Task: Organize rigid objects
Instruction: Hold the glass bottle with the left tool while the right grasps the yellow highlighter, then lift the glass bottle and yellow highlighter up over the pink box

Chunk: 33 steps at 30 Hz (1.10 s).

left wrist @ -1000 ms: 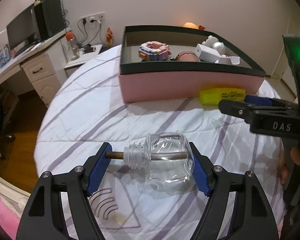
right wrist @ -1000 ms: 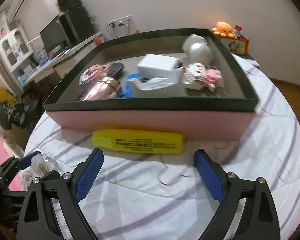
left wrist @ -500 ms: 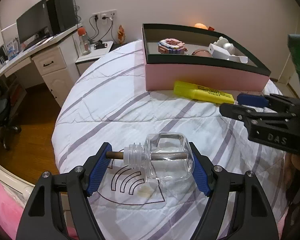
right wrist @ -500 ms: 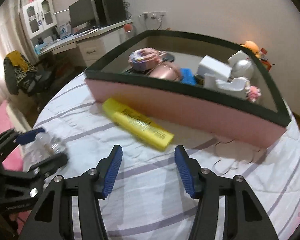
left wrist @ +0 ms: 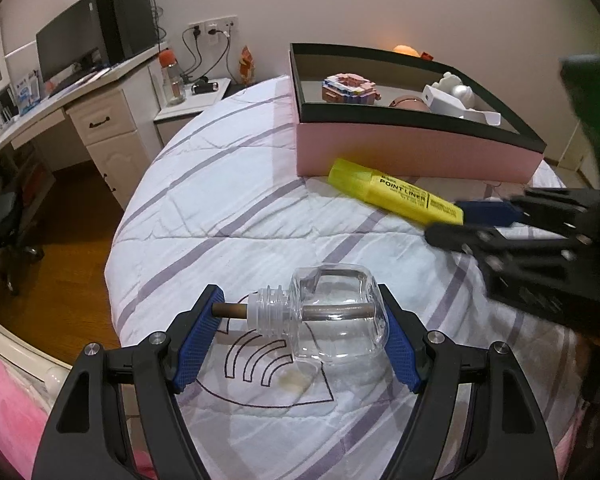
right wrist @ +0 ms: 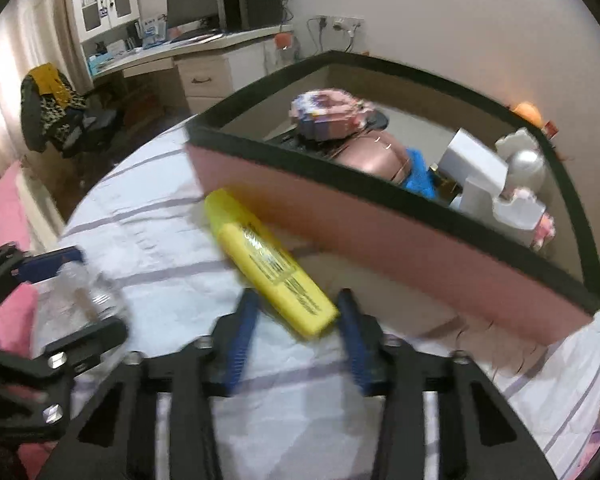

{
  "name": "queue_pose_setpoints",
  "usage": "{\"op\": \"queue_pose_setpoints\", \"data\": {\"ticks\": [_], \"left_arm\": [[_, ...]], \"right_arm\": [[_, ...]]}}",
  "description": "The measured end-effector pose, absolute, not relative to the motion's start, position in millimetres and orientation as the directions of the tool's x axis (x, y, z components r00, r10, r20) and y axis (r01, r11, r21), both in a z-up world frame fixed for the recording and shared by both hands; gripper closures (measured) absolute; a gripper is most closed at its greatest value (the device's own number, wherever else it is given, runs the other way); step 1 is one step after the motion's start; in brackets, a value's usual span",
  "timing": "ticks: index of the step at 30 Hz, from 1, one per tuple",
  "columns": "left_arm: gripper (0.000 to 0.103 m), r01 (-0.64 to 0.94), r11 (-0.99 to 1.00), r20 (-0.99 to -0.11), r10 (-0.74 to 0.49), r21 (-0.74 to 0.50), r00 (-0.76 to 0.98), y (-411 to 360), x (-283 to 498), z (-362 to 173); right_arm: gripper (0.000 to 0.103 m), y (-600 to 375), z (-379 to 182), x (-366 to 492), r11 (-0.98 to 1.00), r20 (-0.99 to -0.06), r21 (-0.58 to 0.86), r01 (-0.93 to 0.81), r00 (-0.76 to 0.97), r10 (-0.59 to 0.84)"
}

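Bottle [left wrist: 332,316]: lying sideways between the left gripper [left wrist: 300,338] jaws, which are clamping it end to end, stick at one pad, base at the other, over the bed [left wrist: 220,208].
Marker [right wrist: 270,266]: yellow, lying on the bed against the pink box [right wrist: 400,236].
Right gripper [right wrist: 296,316]: jaws have just been closing; they are now bracketing the marker's near end, contact unclear through blur.

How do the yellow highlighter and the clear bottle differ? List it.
The yellow highlighter is opaque, long and slim; the clear bottle is see-through and squat. The highlighter lies on the bedcover beside the pink box; the bottle is clamped in the left hand-held gripper. Both lie on their sides, outside the box.
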<state>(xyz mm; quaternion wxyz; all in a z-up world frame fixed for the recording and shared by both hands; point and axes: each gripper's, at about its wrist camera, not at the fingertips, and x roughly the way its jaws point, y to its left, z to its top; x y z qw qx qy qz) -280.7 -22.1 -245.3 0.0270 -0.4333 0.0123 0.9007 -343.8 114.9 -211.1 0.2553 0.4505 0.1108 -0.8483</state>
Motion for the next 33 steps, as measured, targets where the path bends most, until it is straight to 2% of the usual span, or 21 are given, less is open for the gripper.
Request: {"op": "queue_pose_setpoints", "data": {"ticks": [2, 4, 6, 10, 11, 13, 16, 20, 26, 33], "left_arm": [[0.027, -0.055, -0.998, -0.782, 0.036, -0.002, -0.623, -22.1, -281.4, -246.3], [0.027, -0.054, -0.999, -0.783, 0.033, 0.000, -0.621, -21.3, -282.2, -246.7], [0.027, -0.051, -0.999, -0.784, 0.030, 0.003, -0.620, -20.6, -282.3, -246.7], [0.027, -0.049, -0.999, -0.786, 0.024, 0.007, -0.618, -19.1, -285.2, -248.8], [0.027, -0.047, -0.999, -0.786, 0.024, 0.007, -0.618, -19.7, -285.5, -249.3], [0.027, -0.046, -0.999, -0.783, 0.023, 0.007, -0.621, -18.9, -286.0, -249.7], [0.027, -0.046, -0.999, -0.779, 0.016, 0.016, -0.627, -17.1, -285.6, -251.0], [0.027, -0.051, -0.998, -0.775, 0.016, 0.021, -0.632, -12.6, -284.8, -251.3], [0.027, -0.112, -0.994, -0.774, 0.059, 0.015, -0.631, 8.2, -282.2, -250.6], [0.027, -0.144, -0.989, -0.773, 0.072, 0.025, -0.630, 35.8, -283.6, -250.5]], "right_arm": [[0.069, 111.5, -204.8, -333.6, -0.827, -0.821, 0.058, 0.560, -0.444, -0.359], [0.068, 108.1, -198.5, -330.1, -0.827, -0.804, 0.003, 0.562, -0.491, -0.337], [0.048, 104.2, -200.6, -334.5, -0.826, -0.803, -0.051, 0.562, -0.514, -0.300], [0.046, 98.7, -213.0, -347.1, -0.810, -0.809, -0.027, 0.585, -0.488, -0.326], [0.046, 97.2, -214.4, -347.2, -0.806, -0.803, -0.024, 0.591, -0.492, -0.337], [0.062, 99.7, -214.9, -349.6, -0.810, -0.795, 0.029, 0.586, -0.477, -0.374], [0.068, 106.9, -213.6, -346.6, -0.815, -0.790, 0.058, 0.576, -0.473, -0.390], [0.077, 130.3, -211.9, -325.8, -0.865, -0.803, 0.066, 0.498, -0.488, -0.342], [0.077, 184.5, -210.4, -289.2, -0.930, -0.821, 0.054, 0.363, -0.514, -0.249], [0.076, 205.6, -210.9, -286.6, -0.944, -0.795, 0.106, 0.312, -0.544, -0.269]]}}
